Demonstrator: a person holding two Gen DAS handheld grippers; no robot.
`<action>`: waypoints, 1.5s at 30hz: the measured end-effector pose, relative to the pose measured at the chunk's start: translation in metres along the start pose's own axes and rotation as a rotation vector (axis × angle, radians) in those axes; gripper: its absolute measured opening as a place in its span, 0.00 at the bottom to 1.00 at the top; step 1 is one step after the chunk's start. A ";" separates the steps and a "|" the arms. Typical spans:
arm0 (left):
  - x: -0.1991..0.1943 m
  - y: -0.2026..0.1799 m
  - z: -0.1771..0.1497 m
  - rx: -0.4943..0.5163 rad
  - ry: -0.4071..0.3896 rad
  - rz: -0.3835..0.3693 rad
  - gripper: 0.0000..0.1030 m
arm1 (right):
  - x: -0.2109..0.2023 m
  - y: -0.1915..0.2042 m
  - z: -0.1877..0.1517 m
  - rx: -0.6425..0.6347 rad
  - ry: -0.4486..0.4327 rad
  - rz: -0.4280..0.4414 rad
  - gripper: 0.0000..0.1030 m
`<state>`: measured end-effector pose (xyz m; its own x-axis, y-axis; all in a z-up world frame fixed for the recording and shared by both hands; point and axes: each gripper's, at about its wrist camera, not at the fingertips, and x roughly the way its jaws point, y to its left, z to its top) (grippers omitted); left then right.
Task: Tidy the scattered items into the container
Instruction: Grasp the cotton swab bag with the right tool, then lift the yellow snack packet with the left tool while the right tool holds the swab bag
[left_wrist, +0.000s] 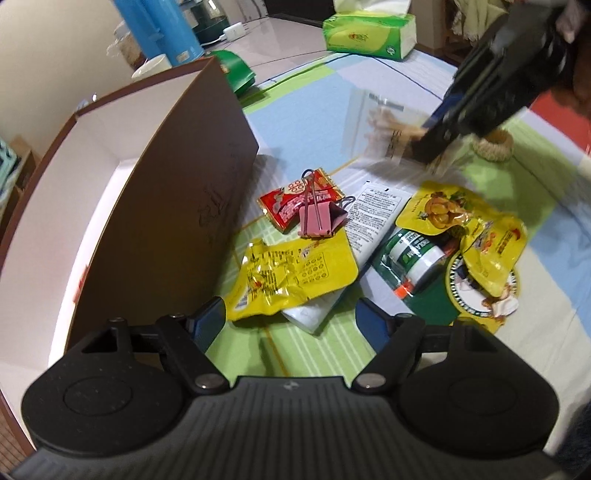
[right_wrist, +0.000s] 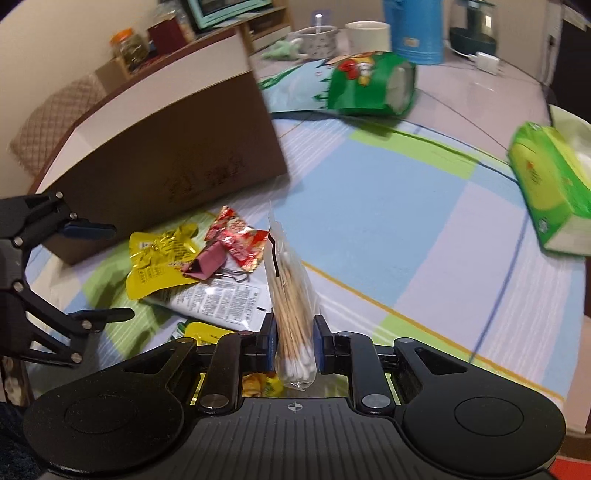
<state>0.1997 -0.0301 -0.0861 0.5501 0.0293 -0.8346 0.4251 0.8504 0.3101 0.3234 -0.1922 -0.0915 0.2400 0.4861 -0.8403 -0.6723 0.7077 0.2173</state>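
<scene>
Clear plastic wraps the pack of cotton swabs (right_wrist: 291, 295), which stands upright between the blue pads of the right gripper (right_wrist: 294, 341), pinched near its lower end where the white tips bunch; from the left wrist view the same pack shows only as a blur under that gripper. It is held above the checked cloth (right_wrist: 388, 229), off to the right of the brown box (right_wrist: 177, 147), whose white inside is open at the top. Between pack and box lies the rest of the clutter: a red snack packet (left_wrist: 291, 201) with a pink binder clip (left_wrist: 319, 218) resting on its edge, a crumpled yellow packet (left_wrist: 291, 275) just below them, a white printed sachet (left_wrist: 376, 216) partly under both, a green-labelled roll (left_wrist: 410, 260) and another yellow packet (left_wrist: 461, 225) on a green round-printed packet (left_wrist: 436, 302). The left gripper (left_wrist: 291, 323) hovers over the near edge of this heap, close beside the box wall, its fingers spread wide with nothing between them. Farther off sit a green tissue pack (right_wrist: 550, 192), a green snack bag (right_wrist: 369, 85), a white mug (right_wrist: 367, 35) and a blue flask (right_wrist: 417, 29). A woven ring (left_wrist: 493, 146) lies beyond the right gripper.
</scene>
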 end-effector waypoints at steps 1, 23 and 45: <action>0.002 -0.001 0.001 0.014 -0.003 0.015 0.69 | -0.002 -0.002 -0.001 0.009 -0.001 -0.005 0.18; 0.040 -0.004 0.024 0.185 0.020 0.095 0.34 | -0.009 -0.014 -0.010 0.117 -0.010 0.034 0.18; 0.031 -0.005 0.019 0.153 -0.011 0.057 0.26 | 0.008 -0.002 -0.005 0.029 0.026 -0.011 0.16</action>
<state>0.2286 -0.0435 -0.1044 0.5842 0.0686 -0.8087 0.4968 0.7578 0.4231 0.3227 -0.1922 -0.1012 0.2287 0.4644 -0.8556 -0.6487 0.7280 0.2218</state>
